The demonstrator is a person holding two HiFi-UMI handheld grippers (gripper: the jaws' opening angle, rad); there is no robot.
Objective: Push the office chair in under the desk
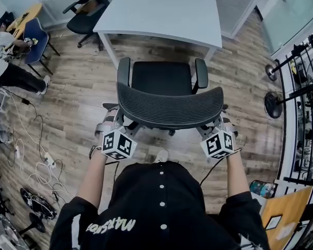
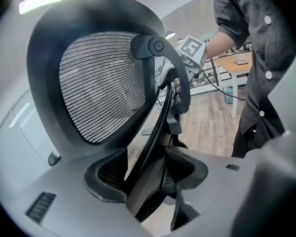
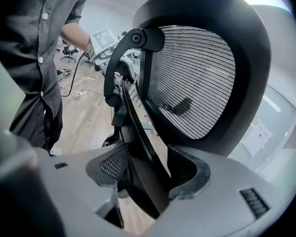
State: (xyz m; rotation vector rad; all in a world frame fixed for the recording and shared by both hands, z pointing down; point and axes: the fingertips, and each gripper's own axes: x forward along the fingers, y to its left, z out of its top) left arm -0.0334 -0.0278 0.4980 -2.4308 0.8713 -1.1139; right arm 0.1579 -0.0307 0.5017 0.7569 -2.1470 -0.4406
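Note:
The black mesh office chair (image 1: 164, 105) stands right in front of me with its back to me; its seat (image 1: 161, 77) reaches the front edge of the white desk (image 1: 161, 9). My left gripper (image 1: 113, 120) is at the left edge of the backrest and my right gripper (image 1: 219, 121) at the right edge. In the left gripper view the backrest's black frame (image 2: 153, 132) runs between the left gripper's (image 2: 148, 177) jaws, which clasp it. The right gripper (image 3: 148, 174) clasps the frame (image 3: 138, 132) the same way.
A second black chair (image 1: 88, 9) stands at the desk's far left. A blue chair (image 1: 36, 35) and a seated person (image 1: 10, 66) are at the left. Cables (image 1: 36, 160) trail over the wooden floor. A fan (image 1: 274, 105) and a metal rack (image 1: 302, 87) stand at the right.

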